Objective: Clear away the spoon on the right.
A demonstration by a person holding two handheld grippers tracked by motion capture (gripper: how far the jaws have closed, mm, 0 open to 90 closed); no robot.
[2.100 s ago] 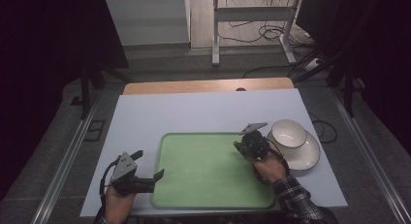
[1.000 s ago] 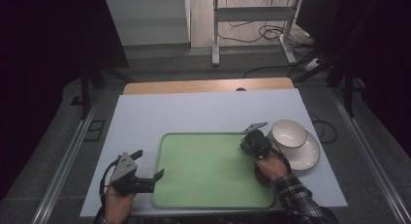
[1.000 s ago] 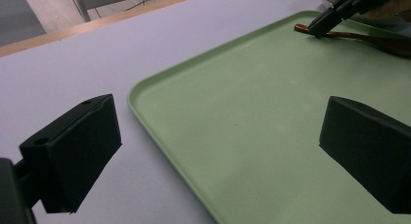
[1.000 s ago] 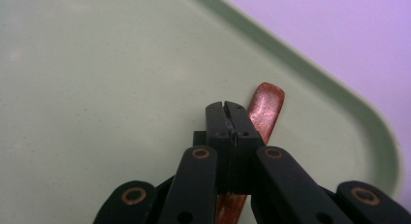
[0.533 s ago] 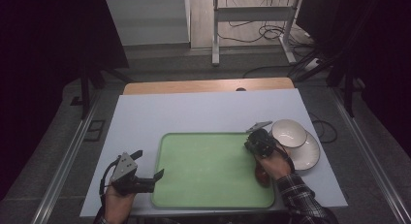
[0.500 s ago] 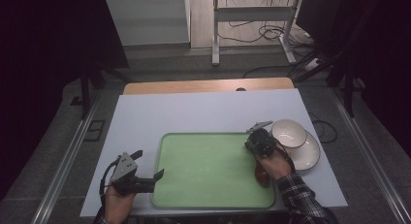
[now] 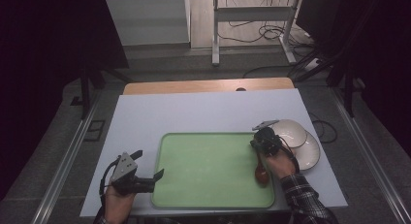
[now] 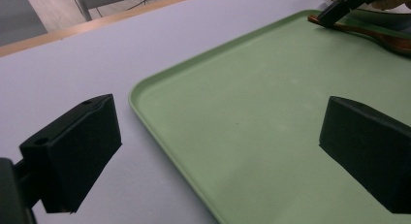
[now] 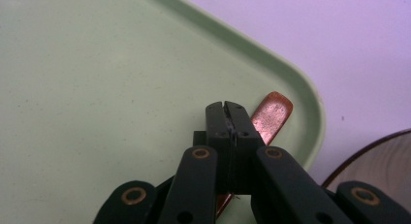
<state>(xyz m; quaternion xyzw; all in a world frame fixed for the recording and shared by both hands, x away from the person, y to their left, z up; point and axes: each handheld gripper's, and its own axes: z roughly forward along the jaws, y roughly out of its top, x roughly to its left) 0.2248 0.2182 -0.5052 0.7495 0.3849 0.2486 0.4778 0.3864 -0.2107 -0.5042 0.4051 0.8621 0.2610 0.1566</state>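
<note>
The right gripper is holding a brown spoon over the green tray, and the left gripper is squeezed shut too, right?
Not quite. The left gripper is open: the left gripper view shows its two black jaws standing far apart, with nothing between them, at the edge of the green tray. The rest holds: the right gripper is shut on the brown spoon over the tray.

A lab recording station, dim and bare.

A white desk (image 7: pixel 203 110) stands between metal rails (image 7: pixel 63 170) on a grey carpeted floor (image 7: pixel 194 64). Beyond the right gripper (image 7: pixel 257 141), loose cables (image 7: pixel 261 27) trail around a metal stand (image 7: pixel 215 35); black curtains (image 7: pixel 48 40) hang at both sides.
</note>
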